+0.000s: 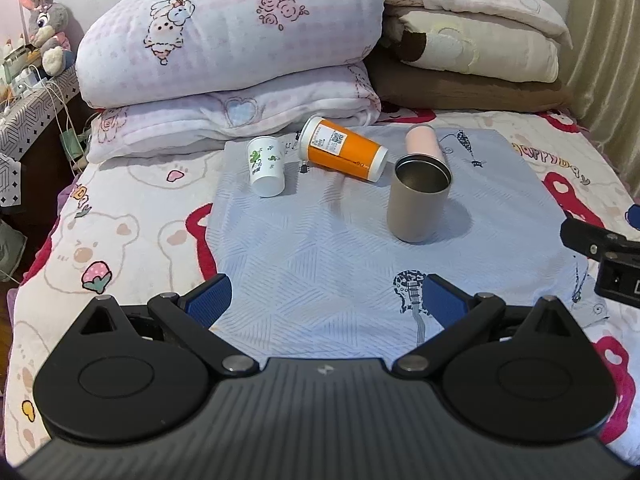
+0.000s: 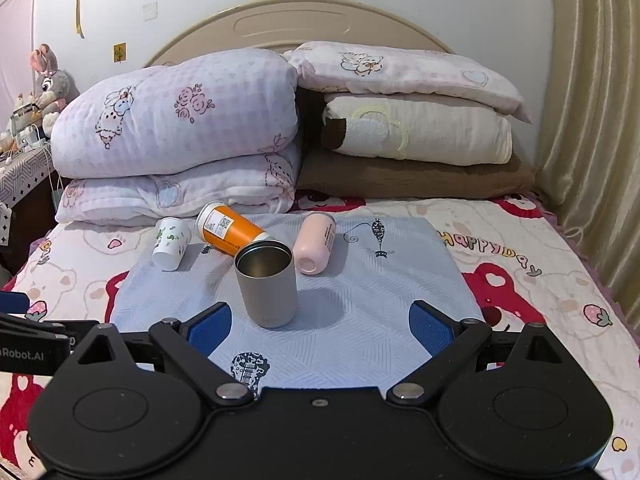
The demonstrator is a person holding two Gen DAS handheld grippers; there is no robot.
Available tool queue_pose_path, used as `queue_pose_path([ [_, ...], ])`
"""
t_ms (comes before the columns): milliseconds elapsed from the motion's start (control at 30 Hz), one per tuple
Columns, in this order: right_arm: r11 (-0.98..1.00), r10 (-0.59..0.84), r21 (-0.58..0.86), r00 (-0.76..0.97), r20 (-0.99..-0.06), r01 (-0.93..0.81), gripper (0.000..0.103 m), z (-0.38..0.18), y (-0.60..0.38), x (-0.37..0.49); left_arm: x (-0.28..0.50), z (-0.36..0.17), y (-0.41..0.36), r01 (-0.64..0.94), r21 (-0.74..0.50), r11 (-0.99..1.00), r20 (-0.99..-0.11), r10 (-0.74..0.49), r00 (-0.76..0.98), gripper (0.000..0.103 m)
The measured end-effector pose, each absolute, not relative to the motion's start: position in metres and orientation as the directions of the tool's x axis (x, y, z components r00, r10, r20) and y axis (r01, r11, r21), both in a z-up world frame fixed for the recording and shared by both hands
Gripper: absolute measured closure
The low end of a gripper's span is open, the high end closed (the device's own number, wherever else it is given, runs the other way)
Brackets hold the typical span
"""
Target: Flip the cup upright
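Right wrist view: grey cup (image 2: 267, 285) stands upright mid-cloth (image 2: 380, 320); orange (image 2: 230, 230), white (image 2: 171, 243) and pink (image 2: 315, 242) cups lie toppled toward its far edge; both jaws wide, empty

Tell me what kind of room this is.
Most likely a bedroom: the cups lie on a cloth spread over a bed with a bear-print sheet, folded quilts stacked against a curved headboard, and a plush rabbit on the side table.

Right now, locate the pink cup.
The pink cup lies on its side on the blue cloth, just right of and behind the upright grey cup.
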State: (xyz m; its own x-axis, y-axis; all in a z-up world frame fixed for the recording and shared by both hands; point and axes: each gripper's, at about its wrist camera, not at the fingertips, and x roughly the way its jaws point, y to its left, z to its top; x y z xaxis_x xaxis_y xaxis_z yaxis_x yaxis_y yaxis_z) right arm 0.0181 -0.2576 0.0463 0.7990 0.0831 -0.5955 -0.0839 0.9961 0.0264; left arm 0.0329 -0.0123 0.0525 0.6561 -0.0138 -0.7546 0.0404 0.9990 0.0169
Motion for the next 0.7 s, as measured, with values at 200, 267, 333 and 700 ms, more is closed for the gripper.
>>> queue_pose_path([
  [200,0.996,0.083,0.025,0.795,-0.601,-0.084,0.006,0.0449,-0.2562,0.0182,0.0317,0.0529,-0.0094,0.055,-0.011,0.998,-0.760,-0.044,0.649,0.000],
  [267,0.996,0.080,0.023,0.794,-0.602,-0.083,0.006,0.0441,-0.2562,0.0183,0.0301,0.0536,-0.0094,0.050,0.000,0.999,-0.755,-0.033,0.655,0.000],
  [333,0.997,0.078,0.026,0.794,-0.602,-0.079,0.006,0.0443,-0.2568,0.0183,0.0287,0.0544,-0.0108,0.053,0.018,0.998,-0.750,-0.022,0.661,0.000],
  [700,0.997,0.072,0.027,0.802,-0.593,-0.069,0.006,0.0480,-0.2584,0.0161,0.0274,0.0560,-0.0097,0.048,0.022,0.999,-0.752,-0.015,0.659,0.000],
])
